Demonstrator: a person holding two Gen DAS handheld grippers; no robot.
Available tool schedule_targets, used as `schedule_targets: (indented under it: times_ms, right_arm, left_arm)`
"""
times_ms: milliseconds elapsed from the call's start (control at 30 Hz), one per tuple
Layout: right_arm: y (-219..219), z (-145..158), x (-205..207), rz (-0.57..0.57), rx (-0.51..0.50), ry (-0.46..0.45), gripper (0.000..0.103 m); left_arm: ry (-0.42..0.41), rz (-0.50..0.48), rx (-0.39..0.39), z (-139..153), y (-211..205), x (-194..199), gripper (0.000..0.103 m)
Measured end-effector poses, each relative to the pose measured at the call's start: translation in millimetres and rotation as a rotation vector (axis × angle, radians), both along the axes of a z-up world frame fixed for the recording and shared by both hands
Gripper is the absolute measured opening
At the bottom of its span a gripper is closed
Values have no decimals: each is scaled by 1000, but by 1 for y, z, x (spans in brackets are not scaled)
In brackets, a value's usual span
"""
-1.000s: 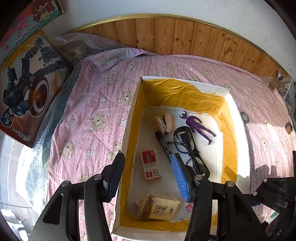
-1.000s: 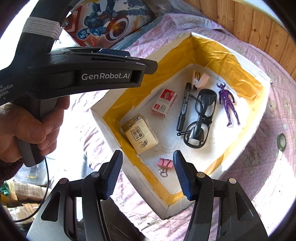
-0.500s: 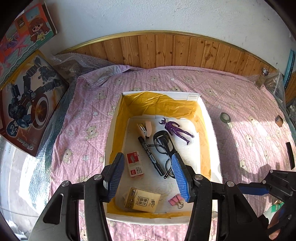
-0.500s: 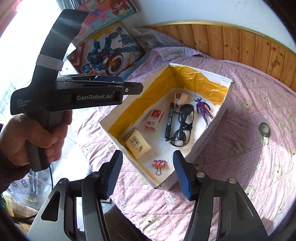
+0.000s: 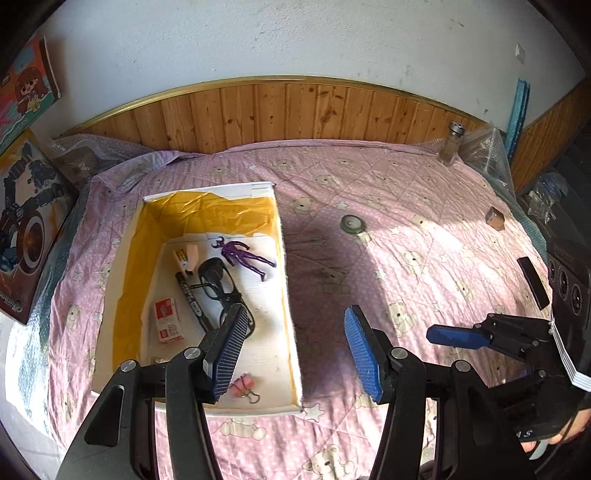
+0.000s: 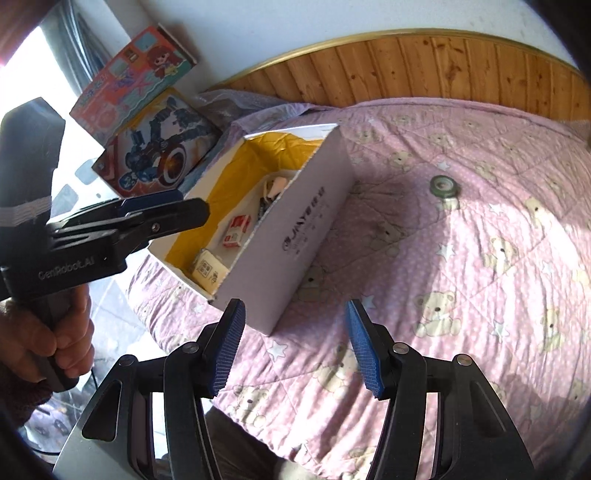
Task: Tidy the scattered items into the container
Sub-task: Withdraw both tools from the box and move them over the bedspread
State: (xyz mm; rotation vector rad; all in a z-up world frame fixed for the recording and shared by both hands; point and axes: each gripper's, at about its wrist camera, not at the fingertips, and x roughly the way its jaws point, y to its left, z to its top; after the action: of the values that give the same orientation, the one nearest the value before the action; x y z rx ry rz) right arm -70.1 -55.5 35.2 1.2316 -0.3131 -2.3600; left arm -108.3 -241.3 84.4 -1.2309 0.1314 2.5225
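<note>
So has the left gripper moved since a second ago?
Yes. The left gripper has pulled back and swung right: a second ago its fingers framed the inside of the box, now they straddle its right wall, over the pink quilt.

White plaster wall (image 5: 295, 37) up top, scuffed in spots. Below it knotty wood panelling (image 5: 280, 110) with a gold trim strip (image 6: 406, 35) along its top edge. Work surface is covered by a pink quilted bedsheet (image 5: 406, 229) printed with bears and stars; bubble wrap (image 5: 484, 147) sticks out from under it at the far corners. Two colourful toy boxes (image 6: 147, 110) lean against the wall on the left side. Small glass jar (image 5: 451, 142) stands at the far right corner. Strong sunlight comes from the left, bright patches and hard shadows across the sheet. Tiled floor (image 6: 110, 325) visible beyond the sheet's left edge, right wrist view
</note>
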Motion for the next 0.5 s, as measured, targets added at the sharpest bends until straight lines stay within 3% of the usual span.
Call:
schedule_targets:
  times_ms: [367, 500]
  right_arm:
    - [171, -13, 5, -408, -54, -22, 60]
    - [233, -15, 1, -562, -31, -32, 60]
  left_arm:
    - [-108, -33, 64, -36, 63, 2, 58]
    - [-111, -36, 88, -37, 89, -18, 65]
